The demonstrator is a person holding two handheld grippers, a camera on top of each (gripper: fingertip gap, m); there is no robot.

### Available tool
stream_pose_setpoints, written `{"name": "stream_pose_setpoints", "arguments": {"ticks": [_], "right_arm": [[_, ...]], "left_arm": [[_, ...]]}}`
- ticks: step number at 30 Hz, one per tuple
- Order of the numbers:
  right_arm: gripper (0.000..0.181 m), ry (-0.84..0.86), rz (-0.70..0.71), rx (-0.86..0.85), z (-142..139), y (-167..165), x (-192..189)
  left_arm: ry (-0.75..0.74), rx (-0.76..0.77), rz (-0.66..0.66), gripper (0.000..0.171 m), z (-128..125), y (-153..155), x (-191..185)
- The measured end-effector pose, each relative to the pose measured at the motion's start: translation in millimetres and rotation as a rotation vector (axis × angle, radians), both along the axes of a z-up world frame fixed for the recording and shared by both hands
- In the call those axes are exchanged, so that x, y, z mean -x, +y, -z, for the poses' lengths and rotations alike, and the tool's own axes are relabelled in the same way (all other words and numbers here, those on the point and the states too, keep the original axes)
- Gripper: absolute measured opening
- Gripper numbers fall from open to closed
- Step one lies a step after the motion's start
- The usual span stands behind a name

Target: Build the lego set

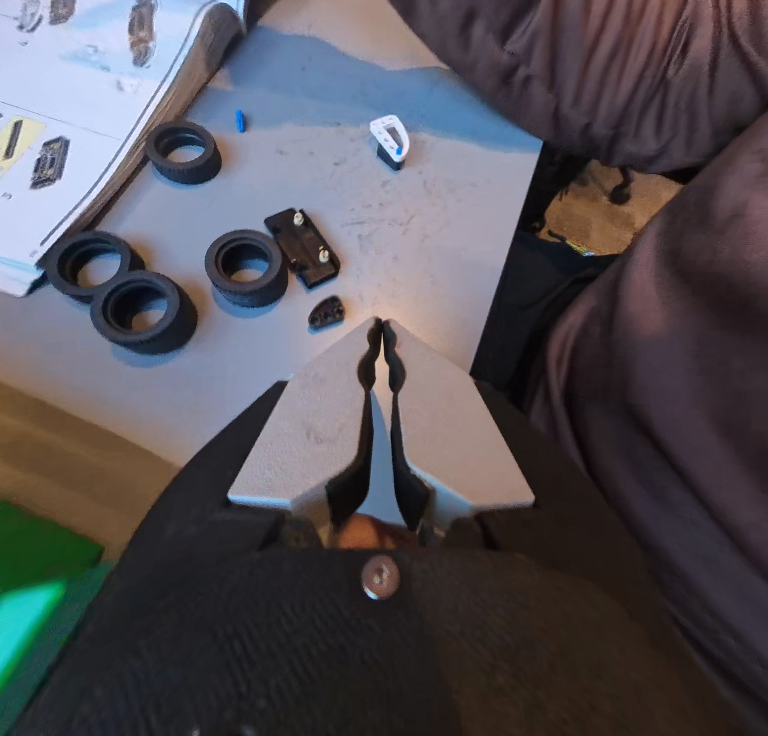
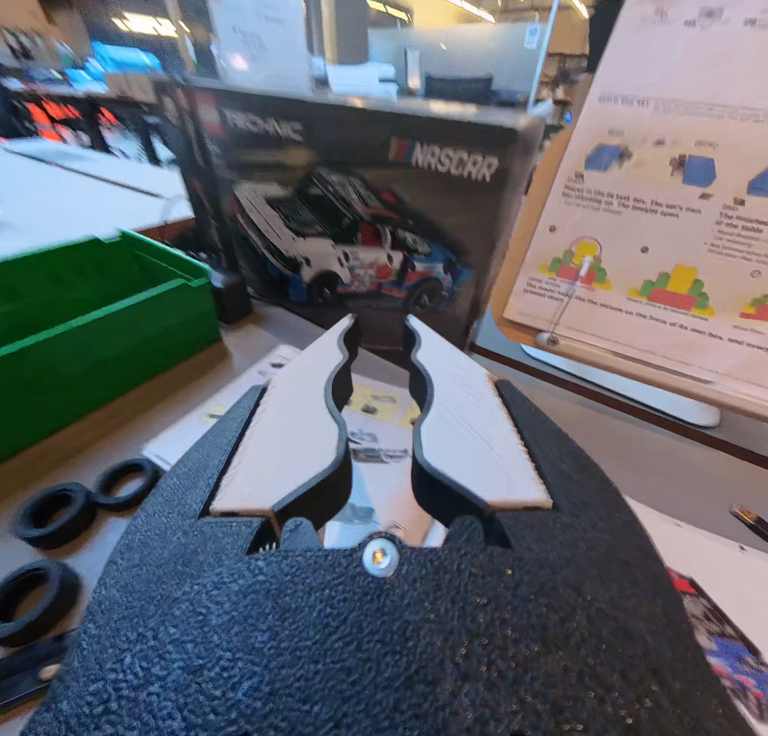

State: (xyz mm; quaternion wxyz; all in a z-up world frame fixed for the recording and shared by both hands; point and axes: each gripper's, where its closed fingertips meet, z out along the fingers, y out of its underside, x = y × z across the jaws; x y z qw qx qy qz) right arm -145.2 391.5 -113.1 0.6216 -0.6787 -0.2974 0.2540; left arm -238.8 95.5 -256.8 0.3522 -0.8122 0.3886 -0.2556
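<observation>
The lego parts are lying loose on the tabletop (image 1: 395,225): four black tyres (image 1: 246,268), a black plate with two pale pins (image 1: 302,253), a small black beam (image 1: 327,315), a white panel piece (image 1: 390,139) and a blue pin (image 1: 240,120). Assembly appears to be at an early stage.

The left claw (image 1: 381,323) is hovering clenched and empty just beside the small black beam. The right claw (image 2: 380,321) is standing released, grasping nothing, over the open instruction booklet (image 2: 374,437).

The next move is likely calling for the left claw to open over a part.

The set box (image 2: 357,217) and the instruction sheet (image 2: 648,200) are bearing print, which is not reproduced here.
</observation>
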Motion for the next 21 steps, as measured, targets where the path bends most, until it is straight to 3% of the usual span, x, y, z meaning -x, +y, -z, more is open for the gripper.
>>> {"name": "stream_pose_setpoints", "arguments": {"ticks": [2, 4, 10, 13, 17, 21], "right_arm": [[0.020, 0.062, -0.071, -0.013, -21, -17, 4], [0.022, 0.078, -0.144, 0.008, -34, -34, 13], [0.026, -0.045, -0.291, 0.030, -46, -90, 34], [0.026, -0.176, -0.293, 0.018, -22, -119, 27], [0.021, -0.325, -0.255, -0.010, 32, -154, 5], [0.020, -0.364, -0.237, 0.069, 85, -179, -11]], "left_arm": [[-0.037, -0.023, -0.033, 0.000, -2, -7, 12], [-0.101, -0.066, -0.040, 0.054, -10, -13, 17], [-0.176, -0.066, -0.052, 0.052, -8, -15, 21], [-0.160, -0.110, -0.066, 0.050, -3, -11, 22], [-0.158, -0.205, -0.094, 0.043, -1, -8, 24], [-0.150, -0.211, -0.083, 0.044, -1, -9, 24]]}}
